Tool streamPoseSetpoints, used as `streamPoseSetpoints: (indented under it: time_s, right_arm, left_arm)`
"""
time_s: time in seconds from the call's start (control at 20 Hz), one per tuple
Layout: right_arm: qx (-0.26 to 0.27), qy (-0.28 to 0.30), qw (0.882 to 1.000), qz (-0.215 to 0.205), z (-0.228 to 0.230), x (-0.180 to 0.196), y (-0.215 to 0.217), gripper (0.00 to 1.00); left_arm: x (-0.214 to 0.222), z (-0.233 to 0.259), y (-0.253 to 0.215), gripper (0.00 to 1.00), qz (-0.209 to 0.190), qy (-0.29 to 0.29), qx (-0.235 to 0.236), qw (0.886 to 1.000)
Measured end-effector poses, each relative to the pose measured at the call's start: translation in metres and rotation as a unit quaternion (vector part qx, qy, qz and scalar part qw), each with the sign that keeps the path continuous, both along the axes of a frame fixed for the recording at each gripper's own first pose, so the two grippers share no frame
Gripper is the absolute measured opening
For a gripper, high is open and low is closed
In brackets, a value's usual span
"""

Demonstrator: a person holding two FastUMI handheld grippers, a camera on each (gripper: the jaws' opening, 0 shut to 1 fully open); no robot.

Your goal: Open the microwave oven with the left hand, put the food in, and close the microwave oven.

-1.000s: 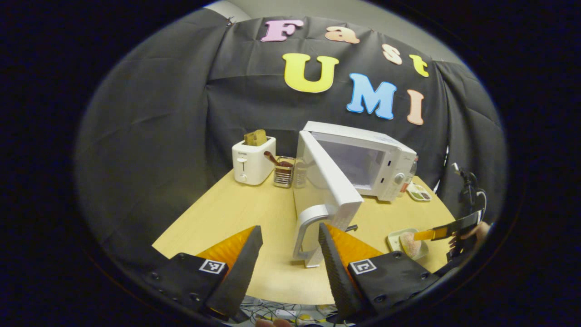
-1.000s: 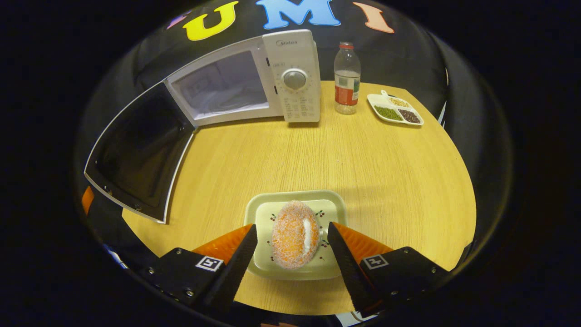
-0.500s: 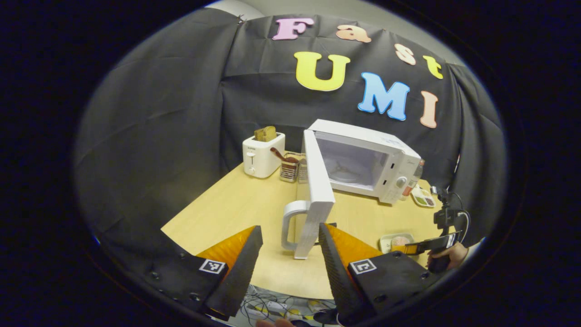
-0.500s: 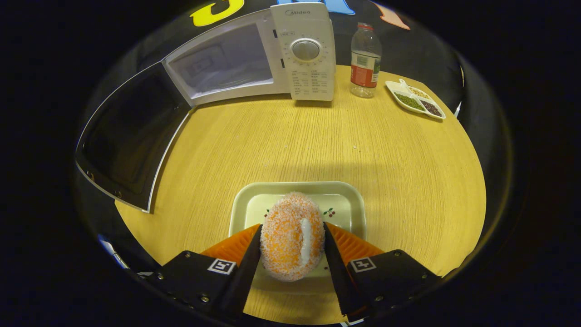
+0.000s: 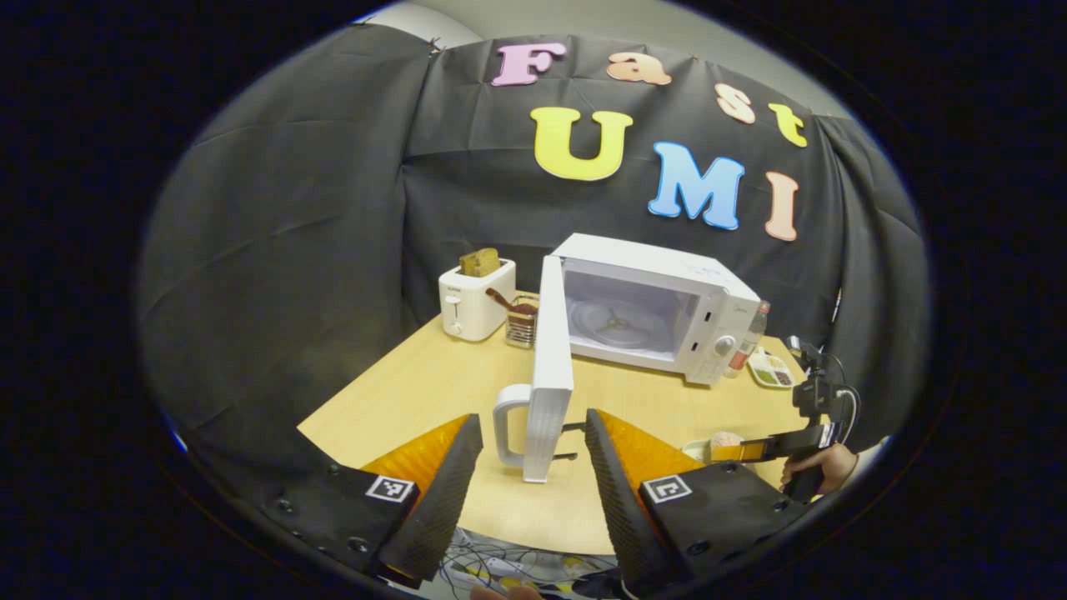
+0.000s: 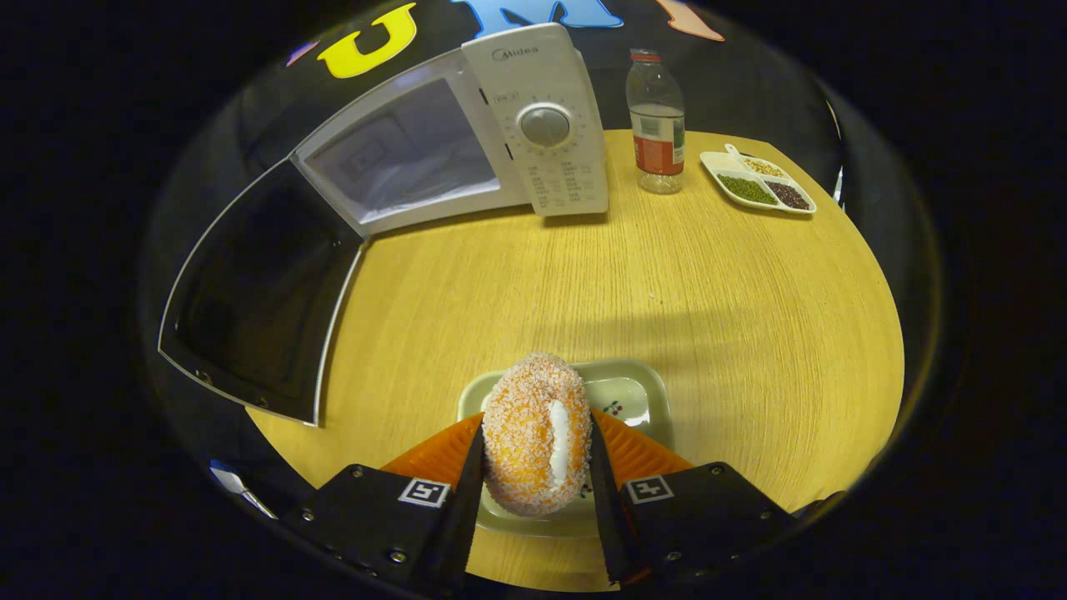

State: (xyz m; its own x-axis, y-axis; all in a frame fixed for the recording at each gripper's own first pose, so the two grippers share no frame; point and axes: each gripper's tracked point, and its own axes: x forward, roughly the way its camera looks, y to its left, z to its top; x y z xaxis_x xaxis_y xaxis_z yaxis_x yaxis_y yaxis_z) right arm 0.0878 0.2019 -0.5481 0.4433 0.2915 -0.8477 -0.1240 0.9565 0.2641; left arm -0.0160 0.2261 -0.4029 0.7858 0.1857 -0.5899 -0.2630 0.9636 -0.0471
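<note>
Right gripper (image 6: pixel 533 467) clamped on sugared bun (image 6: pixel 535 442); left gripper (image 5: pixel 533 467) fingers apart; open door (image 6: pixel 250 300) at 10 o'clock could snag the bun.

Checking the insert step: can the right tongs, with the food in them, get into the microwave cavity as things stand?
Probably yes: the door stands swung wide, the cavity looks empty, and bare table lies between it and the right tongs shut on the food.
</note>
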Motion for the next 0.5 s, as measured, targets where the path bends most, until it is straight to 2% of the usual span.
streamPoseSetpoints:
  time_s: [0.15, 0.2, 0.25, 0.35, 0.45, 0.5]
  right_arm:
    - [0.034, -0.032, 0.999, -0.009, 0.034, 0.016, 0.032, 0.61]
    - [0.045, -0.041, 0.998, -0.019, 0.044, 0.022, 0.044, 0.62]
    - [0.053, -0.049, 0.997, -0.029, 0.050, 0.029, 0.054, 0.62]
    - [0.059, -0.063, 0.995, -0.054, 0.060, 0.041, 0.073, 0.61]
    - [0.068, -0.072, 0.992, -0.082, 0.063, 0.054, 0.093, 0.58]
    - [0.073, -0.077, 0.990, -0.095, 0.064, 0.062, 0.104, 0.58]
  left_arm:
    - [0.001, 0.020, 0.015, 0.80, -0.010, -0.023, -0.002, 1.000]
    - [0.002, 0.025, 0.021, 0.84, -0.018, -0.029, -0.002, 0.999]
    - [0.001, 0.029, 0.027, 0.80, -0.027, -0.033, 0.001, 0.999]
    - [0.000, 0.039, 0.041, 0.80, -0.048, -0.041, 0.006, 0.998]
    - [-0.003, 0.045, 0.052, 0.89, -0.073, -0.048, 0.004, 0.996]
    - [-0.003, 0.049, 0.057, 0.80, -0.084, -0.054, -0.002, 0.995]
